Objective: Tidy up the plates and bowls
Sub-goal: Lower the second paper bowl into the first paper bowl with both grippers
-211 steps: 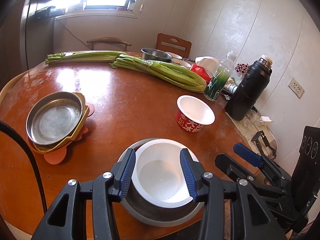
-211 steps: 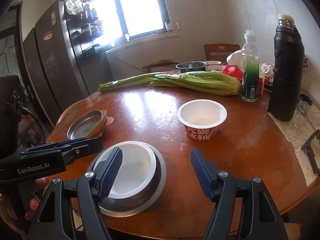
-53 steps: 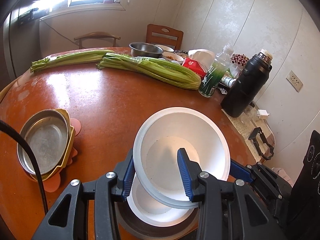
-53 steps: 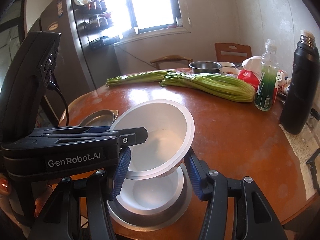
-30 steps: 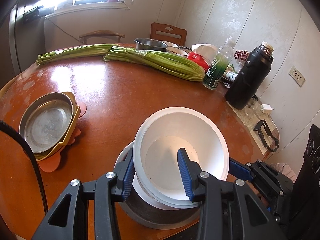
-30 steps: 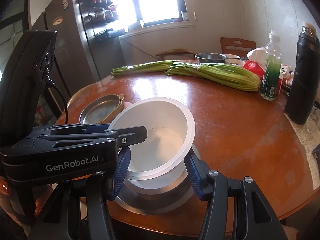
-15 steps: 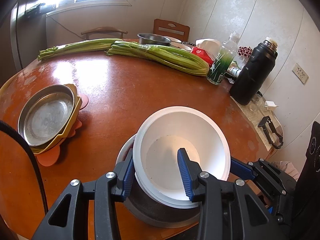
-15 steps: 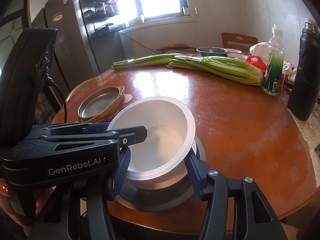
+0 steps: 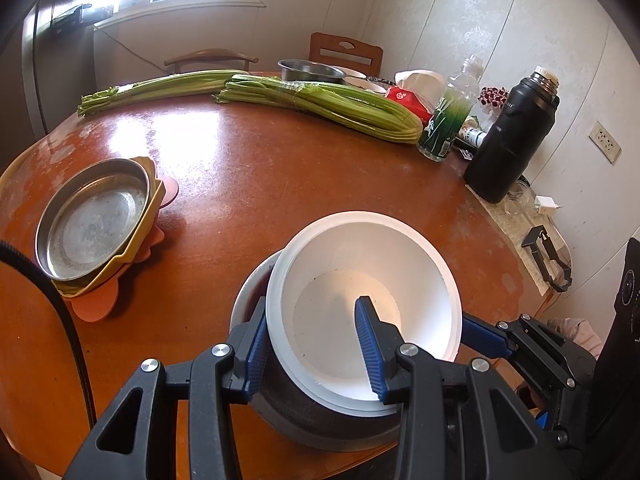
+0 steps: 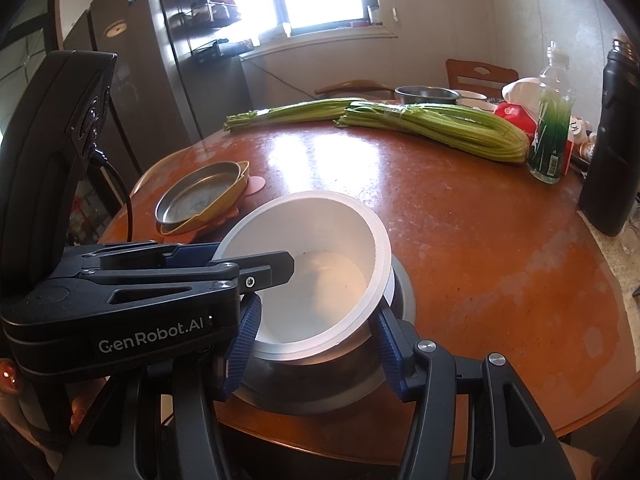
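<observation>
At the near edge of the desk (image 9: 280, 168), low in both frames, the white bowl (image 9: 360, 280) sits tilted in the steel bowl (image 10: 320, 384), directly ahead of both grippers. The left gripper (image 9: 310, 344) pinches the white bowl's near wall, one of its fingers (image 9: 370, 336) inside, one outside. The right gripper (image 10: 316, 344) is clamped across the nested bowls from their near-right side, narrowly set. The stack of plates (image 9: 92, 220) lies well apart, middle left.

A home kitchen: fridge (image 10: 120, 92), wooden dining table (image 9: 260, 184), celery (image 9: 320, 100), thermos (image 9: 512, 136)
</observation>
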`<state>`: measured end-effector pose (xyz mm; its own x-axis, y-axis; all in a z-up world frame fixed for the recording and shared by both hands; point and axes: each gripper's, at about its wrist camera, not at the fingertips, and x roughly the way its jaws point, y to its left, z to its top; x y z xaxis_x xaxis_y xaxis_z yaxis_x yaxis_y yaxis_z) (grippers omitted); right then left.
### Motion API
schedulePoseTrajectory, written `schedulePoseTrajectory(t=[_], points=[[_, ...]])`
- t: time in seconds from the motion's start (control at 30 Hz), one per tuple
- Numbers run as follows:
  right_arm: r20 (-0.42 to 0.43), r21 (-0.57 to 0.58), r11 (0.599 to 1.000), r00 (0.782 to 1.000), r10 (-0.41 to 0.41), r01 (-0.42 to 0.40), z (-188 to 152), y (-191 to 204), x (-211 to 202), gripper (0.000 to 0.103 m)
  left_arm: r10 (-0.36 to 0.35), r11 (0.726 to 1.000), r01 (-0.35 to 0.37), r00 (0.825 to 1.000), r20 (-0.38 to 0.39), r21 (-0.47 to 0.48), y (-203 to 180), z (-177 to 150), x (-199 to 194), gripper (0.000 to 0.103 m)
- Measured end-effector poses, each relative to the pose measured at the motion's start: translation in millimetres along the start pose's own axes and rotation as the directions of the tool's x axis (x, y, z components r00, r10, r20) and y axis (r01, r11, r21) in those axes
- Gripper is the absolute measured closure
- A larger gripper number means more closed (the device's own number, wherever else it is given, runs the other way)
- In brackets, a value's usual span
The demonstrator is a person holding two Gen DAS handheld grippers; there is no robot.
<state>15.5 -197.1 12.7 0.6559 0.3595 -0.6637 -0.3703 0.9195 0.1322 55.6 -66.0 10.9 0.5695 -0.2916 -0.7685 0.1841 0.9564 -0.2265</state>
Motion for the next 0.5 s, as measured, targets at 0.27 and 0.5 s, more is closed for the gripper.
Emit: schedulePoseTrajectory(t=[0.27,0.5], points=[[-0.004,-0.004,1.0,1.0,-0.004,0.004,-1.0,0.5,1.3,0.045,0.014,1.0,-0.014,1.0,0.004,0.01,-2.4,-2.4,-0.3,0.062],[-0.004,-0.006,1.0,1.0,-0.011,0.011,-1.8,-0.2,1.4,0.045,0.021,1.0,-0.021,1.0,-0.004,0.012,-2.5,-3.4,0.2,0.062]])
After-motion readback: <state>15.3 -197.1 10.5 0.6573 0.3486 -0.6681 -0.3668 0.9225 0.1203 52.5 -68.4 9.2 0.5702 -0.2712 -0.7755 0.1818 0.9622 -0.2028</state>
